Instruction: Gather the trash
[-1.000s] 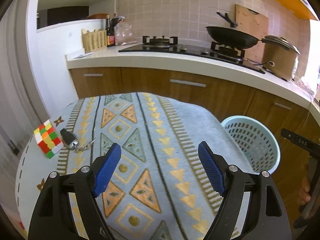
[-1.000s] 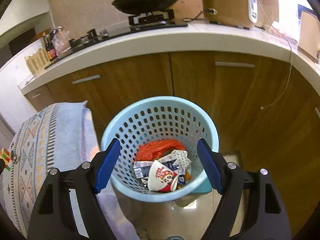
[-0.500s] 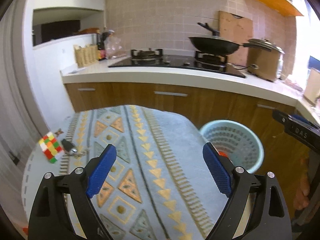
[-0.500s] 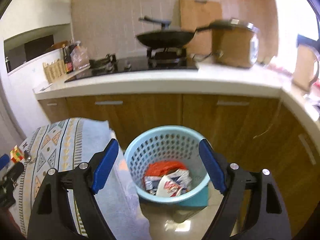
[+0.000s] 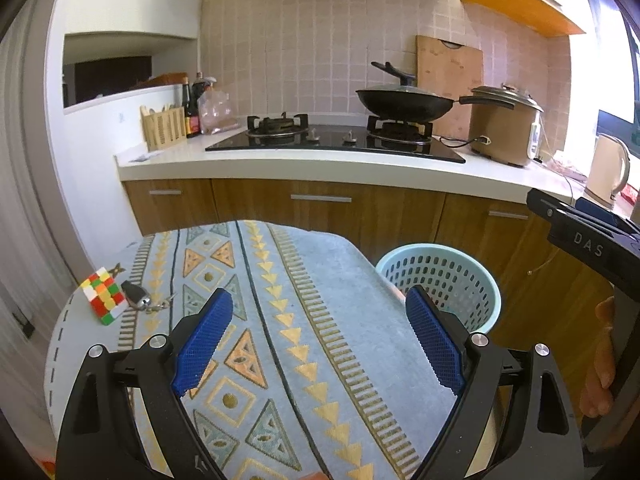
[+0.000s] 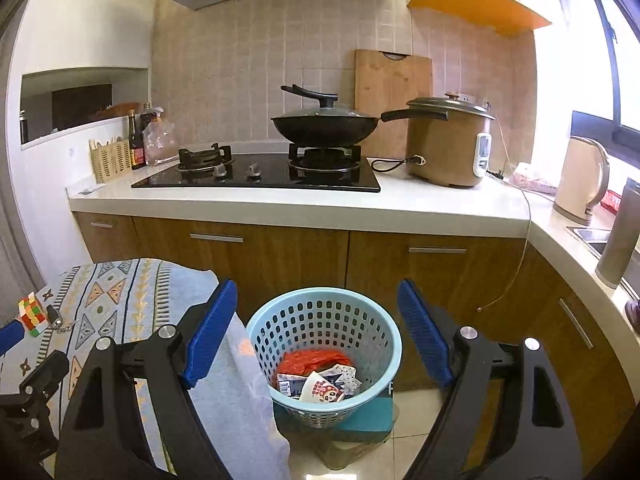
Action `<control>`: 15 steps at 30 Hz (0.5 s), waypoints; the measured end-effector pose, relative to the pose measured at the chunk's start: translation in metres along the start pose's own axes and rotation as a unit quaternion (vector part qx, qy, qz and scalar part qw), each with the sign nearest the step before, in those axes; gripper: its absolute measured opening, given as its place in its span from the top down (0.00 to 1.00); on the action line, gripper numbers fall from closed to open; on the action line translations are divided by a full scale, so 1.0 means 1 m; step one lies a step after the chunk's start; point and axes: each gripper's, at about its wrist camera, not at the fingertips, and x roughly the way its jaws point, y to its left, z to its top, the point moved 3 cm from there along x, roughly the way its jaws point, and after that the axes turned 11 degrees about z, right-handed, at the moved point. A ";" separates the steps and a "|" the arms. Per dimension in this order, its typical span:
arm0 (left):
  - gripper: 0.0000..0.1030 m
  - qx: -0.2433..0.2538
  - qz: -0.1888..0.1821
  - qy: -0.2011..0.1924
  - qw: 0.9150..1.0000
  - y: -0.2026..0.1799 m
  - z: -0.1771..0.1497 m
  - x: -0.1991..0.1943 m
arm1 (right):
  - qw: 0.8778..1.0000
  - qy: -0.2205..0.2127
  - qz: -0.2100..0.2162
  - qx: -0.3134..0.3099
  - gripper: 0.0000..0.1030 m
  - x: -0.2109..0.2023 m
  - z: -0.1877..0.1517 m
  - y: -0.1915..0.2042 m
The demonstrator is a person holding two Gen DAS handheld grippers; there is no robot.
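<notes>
Right wrist view: right gripper (image 6: 316, 322) wide open, holding nothing; pale blue perforated plastic basket (image 6: 372, 322) sits between fingers, red bag and printed wrappers (image 6: 320, 376) inside. Left gripper (image 5: 318, 330) also spread, empty, over patterned blue-grey tablecloth (image 5: 280, 280); multicoloured puzzle cube (image 5: 103, 295) left of fingers.

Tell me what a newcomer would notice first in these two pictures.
Probably the light blue basket on the floor before the wooden cabinets, holding red and printed wrappers. Next, the patterned tablecloth beside it, with a Rubik's cube near its left edge. Behind, a black wok sits on the stove.
</notes>
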 end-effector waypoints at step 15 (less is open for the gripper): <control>0.12 0.005 0.024 -0.030 0.999 0.011 -0.022 -0.035 | 1.000 0.007 0.005 0.003 0.24 -0.019 -0.019 0.015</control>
